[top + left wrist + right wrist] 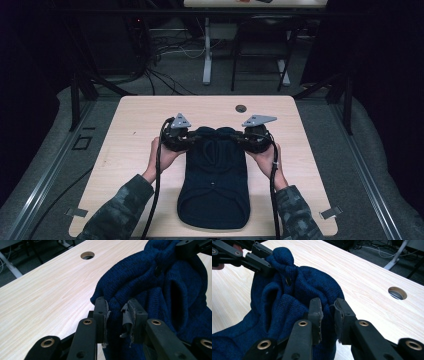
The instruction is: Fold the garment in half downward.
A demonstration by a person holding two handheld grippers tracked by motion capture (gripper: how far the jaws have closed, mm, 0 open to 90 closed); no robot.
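Both my tongs, left (116, 311) and right (328, 311), pinch the dark-blue knitted sweater (215, 180) mid-counter (135, 125), bare wood all round.

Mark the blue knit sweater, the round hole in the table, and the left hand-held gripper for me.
blue knit sweater (215, 185): high view, middle of its flat body.
round hole (87, 255): left gripper view, centre of the opening in the tabletop.
left hand-held gripper (117, 312): left gripper view, between its fingertips, where they pinch the knit.
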